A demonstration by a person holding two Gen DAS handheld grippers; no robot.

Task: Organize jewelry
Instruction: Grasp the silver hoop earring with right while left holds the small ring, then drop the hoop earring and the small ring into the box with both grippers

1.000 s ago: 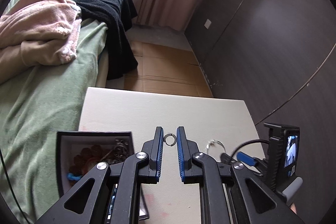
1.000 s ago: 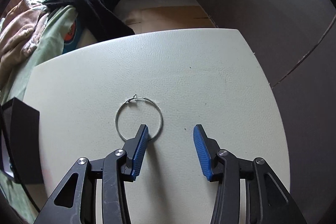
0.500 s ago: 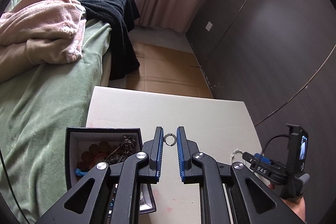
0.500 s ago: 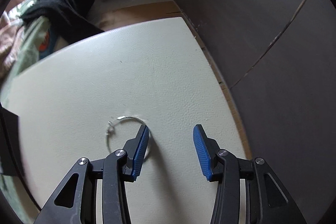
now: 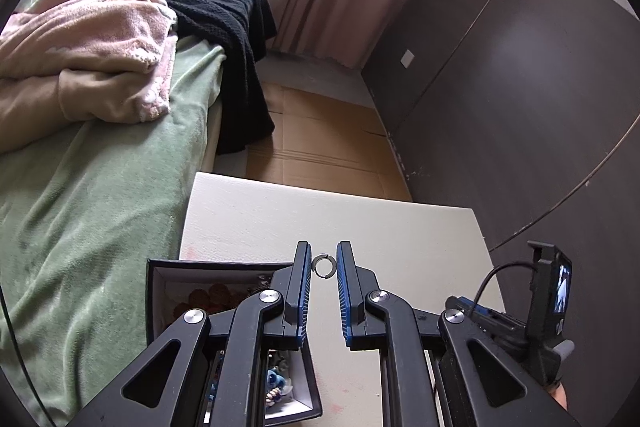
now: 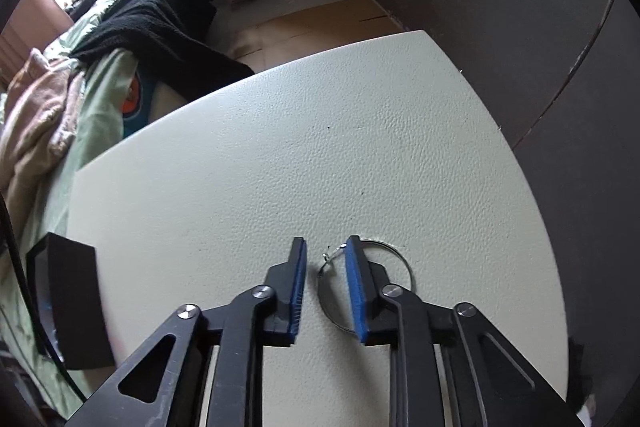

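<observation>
My left gripper is shut on a small silver ring, pinched at the very fingertips above the white table. Below and left of it stands an open black jewelry box with beads and chains inside. In the right wrist view a large thin hoop earring lies flat on the table. My right gripper is low over it with its jaws closing. The hoop's clasp end lies between them and the rest runs under the right finger. The pads are not pressing on the wire.
A bed with a green cover, a pink blanket and a black garment borders the table's left. A dark panelled wall runs along the right. Cardboard covers the floor beyond the table. The box's black side is at the table's left.
My right gripper slid left across the hoop, so the hoop now sits under its right finger, and its jaws have narrowed. The left gripper keeps the ring and has barely moved.
</observation>
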